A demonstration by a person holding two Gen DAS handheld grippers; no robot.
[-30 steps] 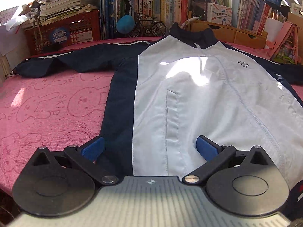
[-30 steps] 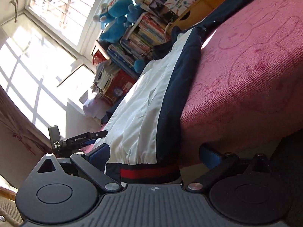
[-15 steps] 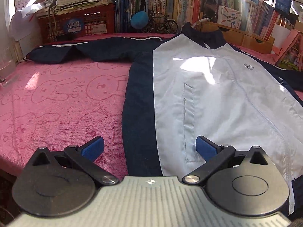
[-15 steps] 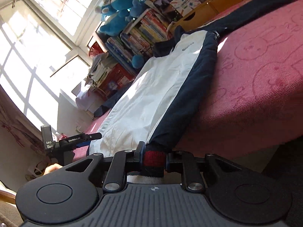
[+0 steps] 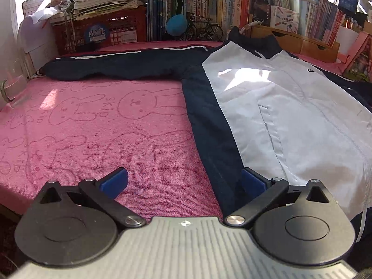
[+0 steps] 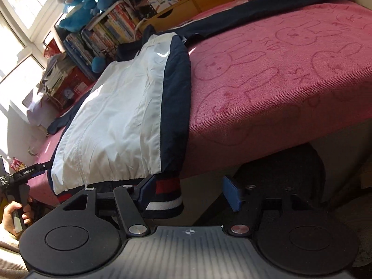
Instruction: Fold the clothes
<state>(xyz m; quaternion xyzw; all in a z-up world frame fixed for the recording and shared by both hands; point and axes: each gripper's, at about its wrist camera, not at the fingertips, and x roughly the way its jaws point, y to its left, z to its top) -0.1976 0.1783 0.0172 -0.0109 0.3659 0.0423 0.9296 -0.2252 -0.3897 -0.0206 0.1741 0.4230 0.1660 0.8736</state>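
Left wrist view: jacket (image 5: pixel 290 116), navy with a white front, lies face up and spread flat on the pink rabbit-print cover (image 5: pixel 93 125). One sleeve (image 5: pixel 121 67) stretches straight out to the side toward the red crate (image 5: pixel 97 34). No fold visible anywhere on the body or this sleeve. Left gripper (image 5: pixel 183 181) hangs over the cover's near edge, jaws wide apart, nothing between the pads; one blue pad (image 5: pixel 252 181) sits just over the navy side panel, contact not discernible.

Judgement: task is at its start. Garment is laid out only; sleeves, sides and the final halving all remain.

Right wrist view: same jacket (image 6: pixel 121 121) seen from the opposite corner, hem (image 6: pixel 167 195) with its red-white stripe hanging over the bed edge. Right gripper (image 6: pixel 188 193), jaws opening; the striped hem corner lies between them, against the blue pad (image 6: pixel 146 190) on the picture's left, clear of the other pad, so not clamped. Other sleeve (image 6: pixel 267 7) runs out toward the wooden drawers (image 6: pixel 193 4).

View differences: only the right view shows the hem band, the overhang off the bed, the second sleeve, and the person's hand (image 6: pixel 14 214) on the left gripper's handle. Only the left view shows the first sleeve at full length and the chest pocket seam. Neither shows the jacket's back
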